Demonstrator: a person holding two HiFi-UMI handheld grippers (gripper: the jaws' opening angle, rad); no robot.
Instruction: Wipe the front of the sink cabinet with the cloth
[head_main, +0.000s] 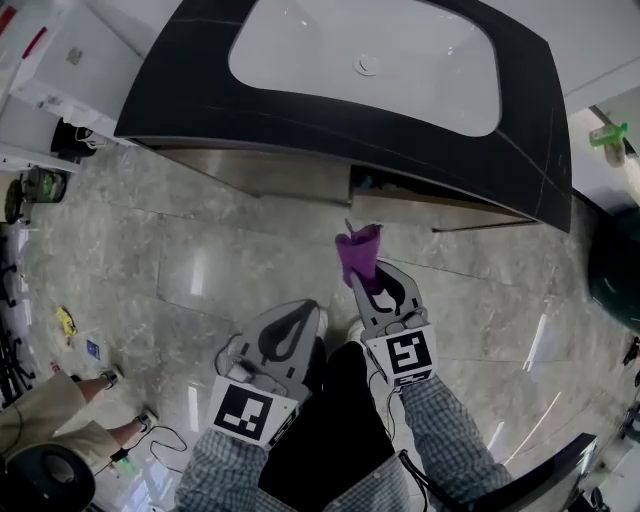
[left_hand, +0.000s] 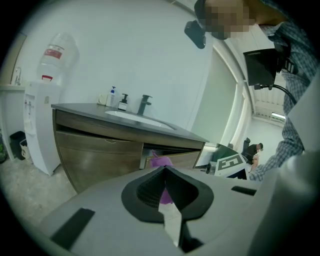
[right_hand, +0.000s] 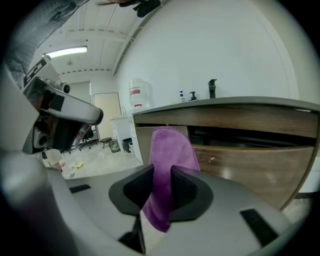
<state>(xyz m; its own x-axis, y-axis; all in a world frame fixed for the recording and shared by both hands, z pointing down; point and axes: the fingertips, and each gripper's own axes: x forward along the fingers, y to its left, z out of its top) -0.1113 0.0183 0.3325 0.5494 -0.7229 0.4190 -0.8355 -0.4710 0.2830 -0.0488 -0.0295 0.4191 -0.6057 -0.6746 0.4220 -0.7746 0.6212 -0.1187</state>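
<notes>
- The purple cloth (right_hand: 168, 150) is pinched between the jaws of the right gripper (right_hand: 161, 186); it's clamped round the middle, so one end sticks up past the tips and a shorter bit hangs out below.
- In the head view that gripper is held out over the grey marble floor (head_main: 200, 265), pointed at the sink cabinet (head_main: 262, 172).
- The cloth's top end is seen just short of the wooden front. Whether it actually touches can't be told from any view.
- The left gripper (left_hand: 165, 172) is closed up with nothing in it, tips pressed together (the purple seen past them is just the cloth further off). It's held lower and to the left of the right one, well back from the cabinet.
- A dark countertop (head_main: 190, 95) with a white basin (head_main: 400, 70) sits on top of the cabinet, and a dark gap can be seen between the upper and lower front panels.
- A black faucet (left_hand: 144, 105) and soap bottles (left_hand: 113, 96) are spotted on the counter, and a white water dispenser (left_hand: 40, 127) is parked beside the cabinet.
</notes>
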